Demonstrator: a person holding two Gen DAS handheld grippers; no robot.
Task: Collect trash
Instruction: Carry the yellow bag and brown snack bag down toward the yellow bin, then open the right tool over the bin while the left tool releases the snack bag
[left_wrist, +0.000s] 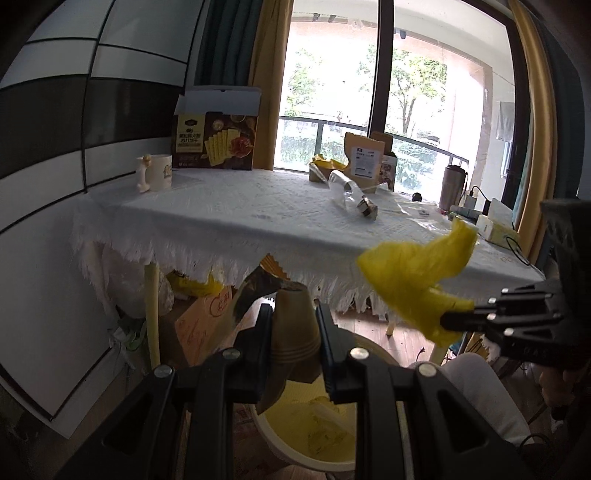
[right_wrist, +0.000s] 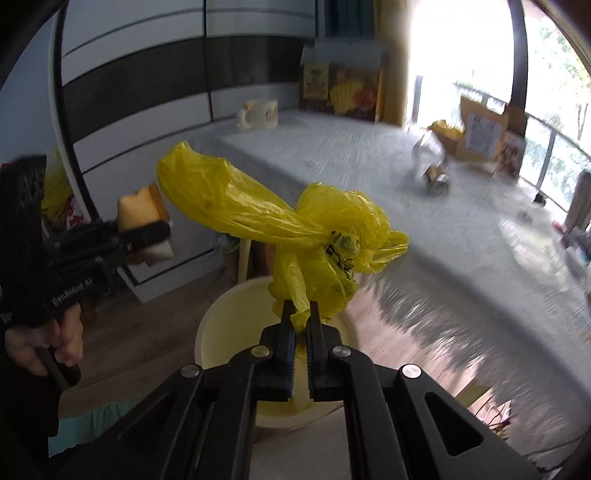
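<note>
Wood floor below w/ bin (right_wrist: 207, 332) at 6 o'clock. L gripper (left_wrist: 293, 314) clamped on brown cups (left_wrist: 295, 332) over bin. R gripper (right_wrist: 299, 310) pinched tight on yellow bag (right_wrist: 258, 214), also above bin. Table (left_wrist: 221, 214) beyond: bottle (left_wrist: 347, 188) at 1 o'clock, mug (left_wrist: 155, 171) at 10, box (left_wrist: 216, 136) at 11.

A table (left_wrist: 221, 218) under a fringed white cloth stood before a bright window (left_wrist: 332, 92) with yellow curtains (left_wrist: 266, 55); black-and-white panelled wall (left_wrist: 74, 110) left, wooden floor (left_wrist: 406, 343) below.
</note>
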